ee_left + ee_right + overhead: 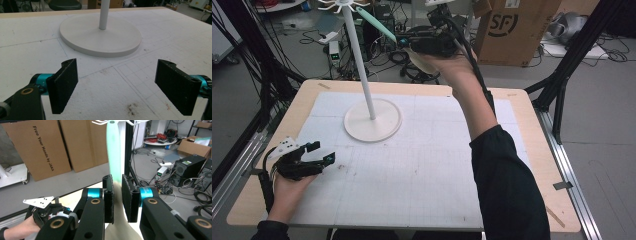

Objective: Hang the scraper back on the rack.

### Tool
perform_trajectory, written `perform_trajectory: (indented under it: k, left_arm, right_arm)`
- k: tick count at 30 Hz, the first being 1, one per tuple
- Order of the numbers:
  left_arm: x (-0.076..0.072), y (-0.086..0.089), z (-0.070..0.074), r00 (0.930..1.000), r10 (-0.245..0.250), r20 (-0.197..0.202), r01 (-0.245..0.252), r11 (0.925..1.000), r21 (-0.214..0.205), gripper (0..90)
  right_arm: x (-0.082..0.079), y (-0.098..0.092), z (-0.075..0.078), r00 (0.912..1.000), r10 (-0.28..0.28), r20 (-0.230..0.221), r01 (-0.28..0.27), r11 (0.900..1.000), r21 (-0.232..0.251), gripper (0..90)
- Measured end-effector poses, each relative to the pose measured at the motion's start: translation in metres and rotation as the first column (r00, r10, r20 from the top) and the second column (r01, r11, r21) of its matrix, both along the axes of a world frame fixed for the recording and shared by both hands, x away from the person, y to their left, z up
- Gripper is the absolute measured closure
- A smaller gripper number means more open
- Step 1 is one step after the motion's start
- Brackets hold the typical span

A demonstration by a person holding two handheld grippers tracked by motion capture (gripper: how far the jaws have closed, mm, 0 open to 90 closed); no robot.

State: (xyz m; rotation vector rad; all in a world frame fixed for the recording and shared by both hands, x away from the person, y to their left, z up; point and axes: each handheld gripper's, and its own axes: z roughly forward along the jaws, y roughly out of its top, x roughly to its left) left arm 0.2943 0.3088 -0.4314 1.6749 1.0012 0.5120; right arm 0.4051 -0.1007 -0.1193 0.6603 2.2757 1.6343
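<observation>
A tall white stand (360,60) rises from a round base (373,121) on the table, with hooks (343,5) at its top. My right gripper (408,44) is held high beside the pole, shut on a utensil with a mint-green handle (375,23) and a cream head (422,62). In the right gripper view the pads (108,198) press the utensil's neck, and the handle (113,152) points up to the hooks (110,122). My left gripper (319,152) rests low at the table's front left, open and empty (120,87), facing the stand's base (100,36).
A white gridded mat (422,165) covers the wooden table (532,130). Cardboard boxes (512,30), cables and black frame posts (579,45) stand behind the table. In the right gripper view the left gripper (42,208) shows below at the left.
</observation>
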Motion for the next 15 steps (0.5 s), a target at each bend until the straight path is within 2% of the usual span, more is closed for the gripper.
perform_trajectory:
  k: [15]
  left_arm:
    - [0.0003,-0.0001,-0.0004,1.0,-0.005,-0.002,0.005,1.0,0.003,19.2]
  right_arm:
    - [-0.0012,0.007,-0.0017,1.0,-0.001,0.004,0.001,0.9997,-0.026,81.0]
